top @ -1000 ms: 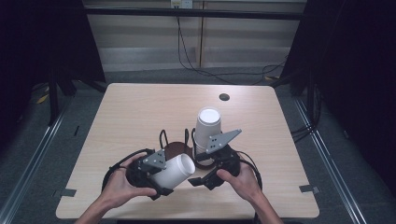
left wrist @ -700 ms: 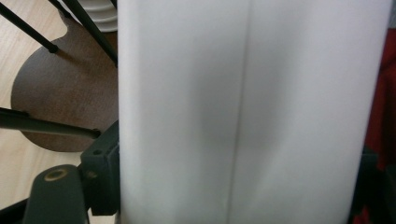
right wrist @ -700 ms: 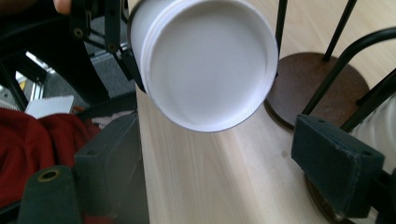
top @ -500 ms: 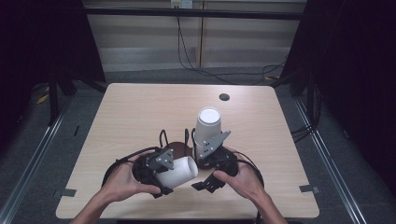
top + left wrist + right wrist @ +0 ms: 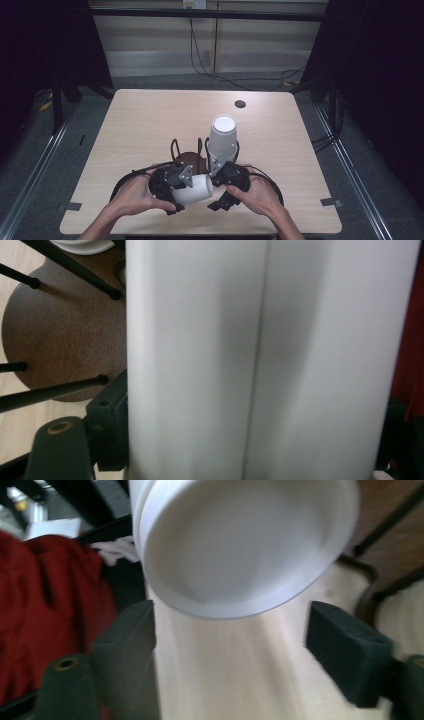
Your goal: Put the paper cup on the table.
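Since a second ago, the left tongs (image 5: 184, 186) have been carrying the lying cup (image 5: 194, 190) closer to the right tongs (image 5: 220, 200). The left tongs are squeezing its sides. The cup's bottom is pointing at the right tongs, which are standing wide open and holding nothing.

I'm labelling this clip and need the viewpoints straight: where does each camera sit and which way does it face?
High view: above the person's side, facing forward and down on the table; forearms, both hands show.
Left gripper view: rides the left gripper, facing its held cup; one jaw shows.
Right gripper view: rides the right gripper, facing that cup's base; both jaws show.
Shared: all show the same cup.
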Demonstrator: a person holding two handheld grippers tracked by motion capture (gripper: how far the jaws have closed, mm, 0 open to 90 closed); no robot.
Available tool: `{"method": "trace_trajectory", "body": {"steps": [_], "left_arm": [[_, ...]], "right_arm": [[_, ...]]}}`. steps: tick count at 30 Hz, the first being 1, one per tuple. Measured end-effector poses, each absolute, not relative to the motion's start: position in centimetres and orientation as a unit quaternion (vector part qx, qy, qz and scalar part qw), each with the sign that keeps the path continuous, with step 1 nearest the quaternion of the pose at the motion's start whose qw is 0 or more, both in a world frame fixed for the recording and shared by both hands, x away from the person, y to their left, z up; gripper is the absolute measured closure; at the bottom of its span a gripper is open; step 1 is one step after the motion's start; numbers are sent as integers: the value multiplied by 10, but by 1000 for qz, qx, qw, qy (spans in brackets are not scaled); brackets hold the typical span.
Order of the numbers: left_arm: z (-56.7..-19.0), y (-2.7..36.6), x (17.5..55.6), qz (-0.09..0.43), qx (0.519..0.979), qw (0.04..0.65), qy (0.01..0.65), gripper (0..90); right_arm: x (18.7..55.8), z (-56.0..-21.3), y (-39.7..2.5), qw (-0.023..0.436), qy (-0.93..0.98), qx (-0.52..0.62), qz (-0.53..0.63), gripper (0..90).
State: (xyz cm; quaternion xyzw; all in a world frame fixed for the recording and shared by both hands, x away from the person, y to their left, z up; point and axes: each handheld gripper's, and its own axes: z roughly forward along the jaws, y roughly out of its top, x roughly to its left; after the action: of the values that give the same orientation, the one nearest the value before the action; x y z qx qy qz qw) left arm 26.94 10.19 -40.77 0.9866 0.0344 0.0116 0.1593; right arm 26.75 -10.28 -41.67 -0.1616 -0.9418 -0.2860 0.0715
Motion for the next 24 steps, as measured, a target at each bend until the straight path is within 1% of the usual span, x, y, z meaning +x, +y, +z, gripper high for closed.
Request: {"method": "trace_trajectory", "body": {"steps": [2,4,8,11,14,24], "left_arm": [[-408,103,268,13,987,155,35,189],[-408,103,268,15,988,152,30,189],[-413,100,264,8,989,143,23,189],[-415,98,263,5,989,149,18,189],[-420,94,261,0,990,143,13,188],[-422,89,258,-16,988,152,7,185]], "right_arm": [[266,-417,-98,65,-945,-159,-277,183],[266,-418,-96,63,-947,-154,-273,183],[269,-422,-91,88,-946,-157,-269,181],[270,-422,-91,87,-944,-163,-272,148],[269,-421,-90,95,-940,-157,-287,173],[268,-423,-85,109,-941,-147,-283,188]]}}
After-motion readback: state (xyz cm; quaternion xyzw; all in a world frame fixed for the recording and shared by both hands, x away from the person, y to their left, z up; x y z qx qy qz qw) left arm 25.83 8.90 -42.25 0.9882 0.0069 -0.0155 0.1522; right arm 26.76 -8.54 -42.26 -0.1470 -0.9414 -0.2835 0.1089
